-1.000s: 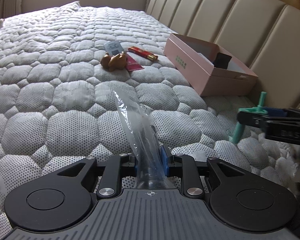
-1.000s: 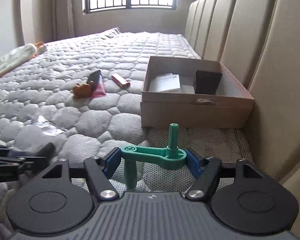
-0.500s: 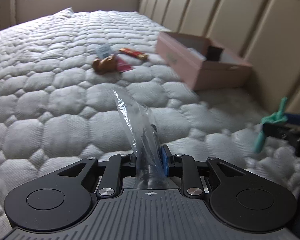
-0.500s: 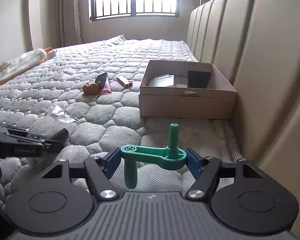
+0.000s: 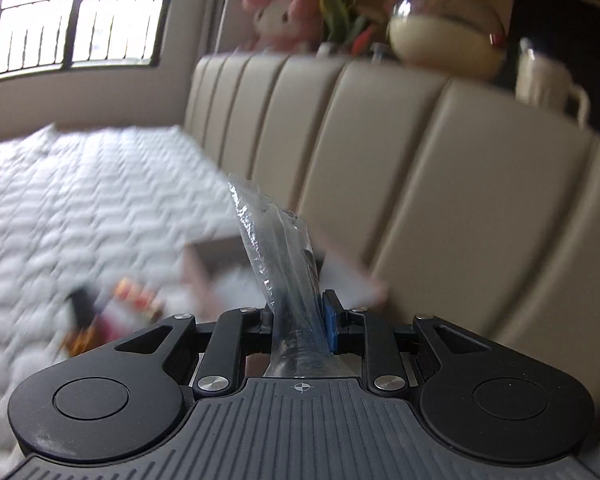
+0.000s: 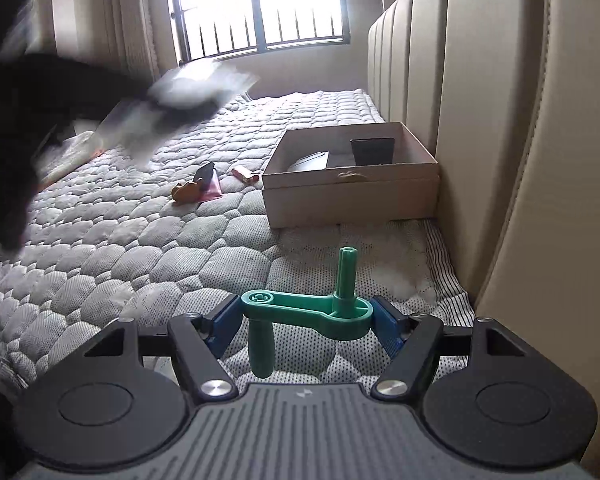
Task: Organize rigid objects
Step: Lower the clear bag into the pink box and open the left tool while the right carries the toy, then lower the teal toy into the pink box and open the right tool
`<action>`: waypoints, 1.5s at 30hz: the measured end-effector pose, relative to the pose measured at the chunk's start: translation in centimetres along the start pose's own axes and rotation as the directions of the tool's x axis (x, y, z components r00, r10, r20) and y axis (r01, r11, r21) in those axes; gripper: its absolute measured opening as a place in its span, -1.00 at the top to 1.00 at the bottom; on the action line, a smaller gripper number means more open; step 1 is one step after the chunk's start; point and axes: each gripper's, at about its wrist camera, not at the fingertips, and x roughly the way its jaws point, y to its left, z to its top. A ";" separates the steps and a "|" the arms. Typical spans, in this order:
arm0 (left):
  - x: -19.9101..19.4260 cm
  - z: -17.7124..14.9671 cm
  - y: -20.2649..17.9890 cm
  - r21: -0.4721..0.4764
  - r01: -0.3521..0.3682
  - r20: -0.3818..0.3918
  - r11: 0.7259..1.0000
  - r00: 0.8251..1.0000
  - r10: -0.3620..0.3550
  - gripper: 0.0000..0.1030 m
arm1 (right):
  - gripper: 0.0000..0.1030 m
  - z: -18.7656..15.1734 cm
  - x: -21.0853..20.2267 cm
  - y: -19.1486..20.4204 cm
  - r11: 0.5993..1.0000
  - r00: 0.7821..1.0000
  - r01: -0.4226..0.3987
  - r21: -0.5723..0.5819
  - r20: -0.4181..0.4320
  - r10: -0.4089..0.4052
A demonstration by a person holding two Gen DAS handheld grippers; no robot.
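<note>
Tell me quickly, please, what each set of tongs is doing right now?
Left tongs: closed on a clear plastic bag with something dark inside.
Right tongs: closed on a green crank handle.

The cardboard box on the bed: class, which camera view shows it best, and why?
The right wrist view. There the cardboard box is sharp and whole, open-topped, against the headboard, with dark items inside. In the left wrist view the box is motion-blurred and partly hidden behind the plastic bag.

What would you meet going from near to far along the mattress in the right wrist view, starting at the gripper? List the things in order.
Right gripper shut on green crank handle → cardboard box → barred window.
</note>
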 end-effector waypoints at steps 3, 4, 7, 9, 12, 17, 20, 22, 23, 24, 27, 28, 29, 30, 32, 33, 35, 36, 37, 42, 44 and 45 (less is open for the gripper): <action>5.4 2.3 0.9 -0.087 0.013 0.035 0.996 0.999 -0.010 0.46 | -0.36 -0.2 -0.1 0.0 1.000 1.000 0.009 -0.019 0.004 -0.009; 7.3 2.5 1.4 -0.134 -0.010 0.006 0.991 1.000 0.011 0.47 | -0.36 -0.2 -0.1 0.0 1.000 1.000 0.010 -0.025 0.004 -0.010; 10.0 2.1 2.3 -0.194 -0.038 -0.035 0.980 0.999 0.032 0.46 | -0.36 -0.2 0.0 -0.2 0.999 1.000 0.018 -0.032 0.001 -0.018; 9.7 1.2 3.0 -0.183 -0.036 -0.008 0.983 0.999 0.035 0.46 | -0.36 -0.2 -0.1 -0.5 0.999 1.000 0.023 -0.036 0.000 -0.023; 8.2 -0.7 4.4 -0.210 -0.041 -0.032 0.977 0.999 0.035 0.46 | -0.36 0.1 0.3 -0.9 0.999 1.000 0.022 -0.043 -0.013 -0.022; 3.8 -4.9 6.6 -0.241 -0.041 -0.062 0.970 0.998 0.026 0.46 | -0.36 1.8 1.4 -1.0 0.997 0.999 0.046 -0.063 -0.009 -0.046; 1.4 -7.2 8.3 -0.291 -0.025 -0.083 0.956 0.997 0.001 0.46 | -0.36 4.1 2.3 -0.8 0.996 0.998 0.068 -0.062 0.016 -0.067; -0.1 -8.7 9.3 -0.318 -0.005 -0.068 0.948 0.998 -0.018 0.46 | -0.36 6.4 3.0 -0.6 0.996 0.996 0.077 -0.048 0.051 -0.075; -0.7 -9.3 9.8 -0.322 -0.006 -0.065 0.947 0.998 -0.016 0.46 | -0.36 7.8 3.5 -0.5 0.996 0.994 0.078 -0.034 0.074 -0.075; -1.3 -9.9 10.3 -0.319 -0.014 -0.067 0.948 0.998 -0.007 0.46 | -0.36 9.3 4.0 -0.5 0.997 0.992 0.078 -0.015 0.098 -0.076; -2.4 -10.8 11.6 -0.301 -0.071 -0.103 0.951 0.994 0.042 0.46 | -0.36 13.8 6.6 0.1 0.995 0.981 0.098 0.006 0.169 -0.098; -2.7 -11.0 12.2 -0.301 -0.095 -0.112 0.949 0.992 0.064 0.46 | -0.38 15.1 7.9 0.3 0.994 0.981 0.107 0.003 0.160 -0.107; -3.3 -11.0 12.8 -0.306 -0.121 -0.112 0.944 0.990 0.091 0.46 | -0.47 16.2 9.3 0.4 0.993 0.983 0.118 0.006 0.138 -0.118; -3.9 -11.1 13.5 -0.316 -0.142 -0.104 0.938 0.988 0.114 0.46 | -0.50 17.0 10.6 0.4 0.991 0.985 0.133 0.016 0.110 -0.134; -4.8 -11.2 15.1 -0.341 -0.182 -0.092 0.922 0.983 0.160 0.46 | -0.50 17.7 12.1 0.8 0.989 0.986 0.149 0.018 0.075 -0.150; -5.1 -11.2 15.9 -0.357 -0.205 -0.089 0.912 0.979 0.185 0.46 | -0.50 17.7 12.6 1.2 0.991 0.989 0.136 0.008 0.063 -0.136; -5.0 -10.9 17.4 -0.389 -0.228 -0.082 0.893 0.974 0.214 0.46 | -0.50 17.3 13.4 2.3 0.995 0.995 0.095 -0.012 0.033 -0.094; -4.8 -10.5 18.0 -0.408 -0.235 -0.083 0.882 0.972 0.221 0.46 | -0.50 17.1 13.9 3.0 0.997 0.997 0.073 -0.015 0.015 -0.073; -4.6 -10.1 18.6 -0.423 -0.236 -0.077 0.875 0.971 0.225 0.46 | -0.50 16.9 14.5 3.7 0.999 0.999 0.051 -0.014 -0.005 -0.051; -5.6 -9.0 20.0 -0.441 -0.219 -0.013 0.871 0.971 0.238 0.46 | -0.21 17.0 17.9 8.3 0.997 0.997 -0.031 -0.066 -0.078 0.026; -6.0 -9.4 20.5 -0.452 -0.218 -0.020 0.865 0.972 0.235 0.46 | -0.11 17.6 19.8 10.0 0.994 0.991 -0.070 -0.087 -0.119 0.059; -6.2 -9.8 20.7 -0.459 -0.217 -0.032 0.862 0.973 0.228 0.46 | -0.11 18.0 20.8 10.7 0.992 0.988 -0.083 -0.091 -0.137 0.070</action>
